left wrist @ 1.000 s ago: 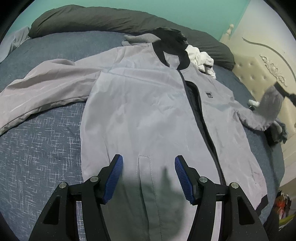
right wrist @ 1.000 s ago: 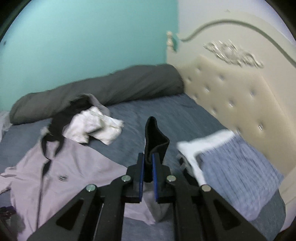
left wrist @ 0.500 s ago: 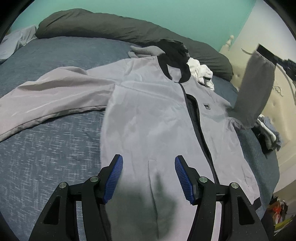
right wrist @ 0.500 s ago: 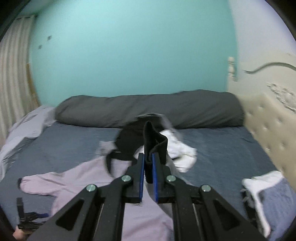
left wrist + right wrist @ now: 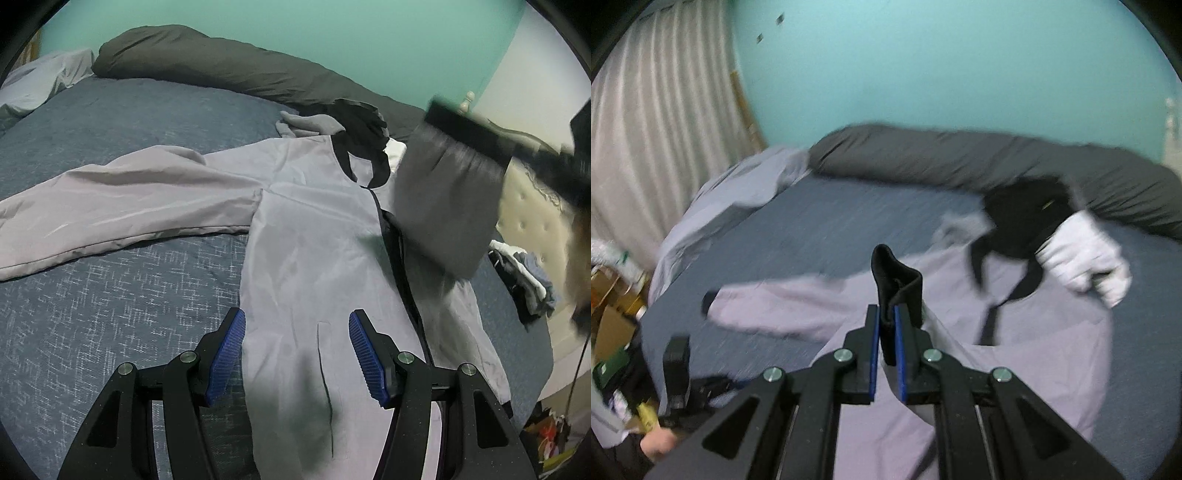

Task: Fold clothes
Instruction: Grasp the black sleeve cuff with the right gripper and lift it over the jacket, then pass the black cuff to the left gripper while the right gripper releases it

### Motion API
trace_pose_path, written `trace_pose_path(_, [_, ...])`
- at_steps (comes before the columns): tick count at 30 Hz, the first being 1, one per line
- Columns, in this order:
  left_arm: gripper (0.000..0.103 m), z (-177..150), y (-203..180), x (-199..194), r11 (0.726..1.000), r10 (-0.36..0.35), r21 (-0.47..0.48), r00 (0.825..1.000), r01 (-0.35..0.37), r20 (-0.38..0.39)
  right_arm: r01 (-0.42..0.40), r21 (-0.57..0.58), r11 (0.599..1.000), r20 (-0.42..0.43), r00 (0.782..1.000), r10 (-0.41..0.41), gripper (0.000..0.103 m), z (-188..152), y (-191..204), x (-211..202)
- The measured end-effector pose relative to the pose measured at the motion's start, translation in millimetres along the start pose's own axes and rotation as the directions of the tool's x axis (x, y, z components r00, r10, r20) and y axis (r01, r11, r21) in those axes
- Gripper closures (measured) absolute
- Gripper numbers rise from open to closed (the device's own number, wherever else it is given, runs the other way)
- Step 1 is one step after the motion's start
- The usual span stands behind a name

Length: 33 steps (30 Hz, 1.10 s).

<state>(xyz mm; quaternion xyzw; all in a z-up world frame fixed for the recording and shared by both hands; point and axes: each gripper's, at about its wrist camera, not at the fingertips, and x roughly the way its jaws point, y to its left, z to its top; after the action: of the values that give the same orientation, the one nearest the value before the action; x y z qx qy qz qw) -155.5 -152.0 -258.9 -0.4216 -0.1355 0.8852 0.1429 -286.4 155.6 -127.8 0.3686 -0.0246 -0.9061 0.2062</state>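
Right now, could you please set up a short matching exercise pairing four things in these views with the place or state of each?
Things:
1. black cuff
2. left gripper
3. long pillow
4. white garment

Places or states:
A. open above the jacket
B. along the teal wall
C. clamped in the right gripper
D. beside the jacket's collar

Pairs: 1-C, 2-A, 3-B, 4-D

Your left gripper (image 5: 295, 354) hangs open over the jacket (image 5: 314, 258) hem — nothing between its pads. Jacket lies flat on the bed (image 5: 110, 295), one sleeve (image 5: 122, 206) spread out, the other sleeve (image 5: 450, 206) lifted — blurred.
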Motion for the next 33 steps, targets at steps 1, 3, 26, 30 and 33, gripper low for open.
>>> trace_pose_path(1, [0.040,0.4,0.7,-0.5,1.000,0.001,-0.003,1.000,-0.001,0.001,-0.021,-0.006,1.000,-0.026,0.999,0.021,0.096,-9.3,8.4,12.3])
trace_pose_path(3, [0.040,0.5,2.2,-1.0,1.000,0.002,-0.006,1.000,-0.002,0.002,-0.044,-0.012,0.999,-0.074,0.996,0.043,0.096,-29.8,20.3,32.1])
trace_pose_path(26, [0.040,-12.2,-0.4,24.7,1.000,0.011,0.001,0.998,-0.011,-0.070,-0.025,0.304,0.952,-0.057,0.997,0.045,0.063,-153.8,-54.1,10.6])
trace_pose_path(30, [0.040,-18.3,-2.5,41.8,1.000,-0.010,-0.001,0.994,0.010,-0.106,-0.010,0.357,0.934,-0.022,1.000,0.019,0.062,-183.1,-75.6,-6.4])
trace_pose_path(33, [0.040,-20.9,-8.2,54.8,1.000,0.001,0.021,0.992,0.002,-0.128,0.003,0.381,0.925,-0.017,1.000,0.004,0.060,-201.9,-85.1,-11.2])
